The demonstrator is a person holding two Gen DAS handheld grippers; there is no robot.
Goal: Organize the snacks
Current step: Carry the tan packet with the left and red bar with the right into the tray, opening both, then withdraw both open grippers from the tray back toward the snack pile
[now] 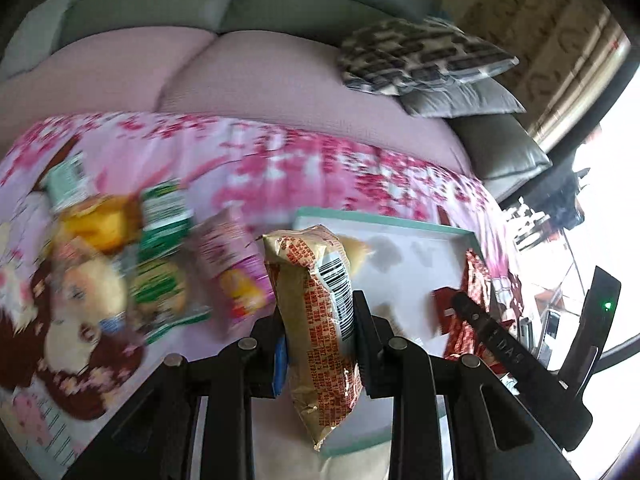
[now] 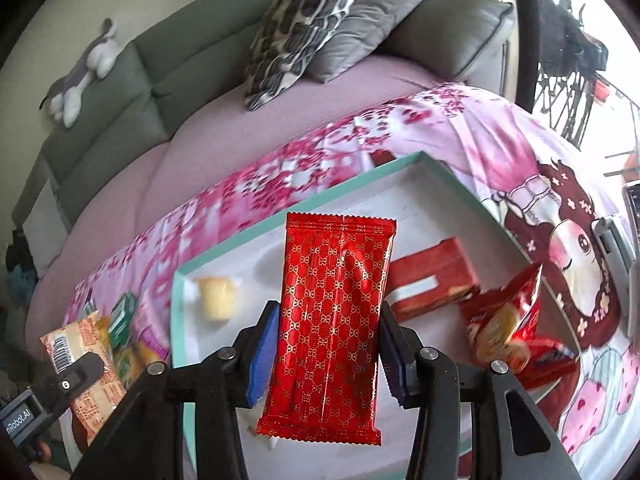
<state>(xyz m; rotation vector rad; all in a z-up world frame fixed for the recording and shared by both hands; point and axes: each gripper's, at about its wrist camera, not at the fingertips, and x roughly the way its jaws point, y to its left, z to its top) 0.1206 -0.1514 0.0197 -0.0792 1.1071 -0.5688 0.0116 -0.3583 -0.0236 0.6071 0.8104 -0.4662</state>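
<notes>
Over a flower-print cloth (image 2: 320, 152) spread on a pink-covered sofa (image 1: 260, 80), two hand-held grippers each carry a snack toward a shallow white tray (image 2: 280, 216) with a mint rim.

Clamped in the left gripper (image 1: 318, 332), a gold packet (image 1: 316, 312) with red print and a barcode hangs upright between the fingers (image 1: 366, 344), pinched near its middle so the foil bulges above and below. It looks light and crinkly, with something soft inside; a grip across the sealed waist, as here, seems safest against slipping.

Gripped by the right gripper (image 2: 328, 354), a flat red packet (image 2: 334, 320) with a gold lattice pattern stands on end, its long edges pressed between blue-padded fingers (image 2: 266, 348). The wrapper appears glossy and slick, the contents thin and probably stiff, so a hold across the width at mid-length suits it.

Both grippers tilt steeply downward toward the tray, the left at its near left side, the right above its centre. Blur in the left view suggests that hand is travelling.

Already on the tray lie a small pudding cup (image 2: 216, 296), a red box (image 2: 436, 280) and a red pouch (image 2: 504, 320) at the right edge. Left of the tray, a loose pile (image 1: 120, 248) of green, yellow and pink packets waits on the cloth. Two cushions (image 2: 316, 24) rest against the sofa's arm, and a plush toy (image 2: 84, 68) lies on its back.
</notes>
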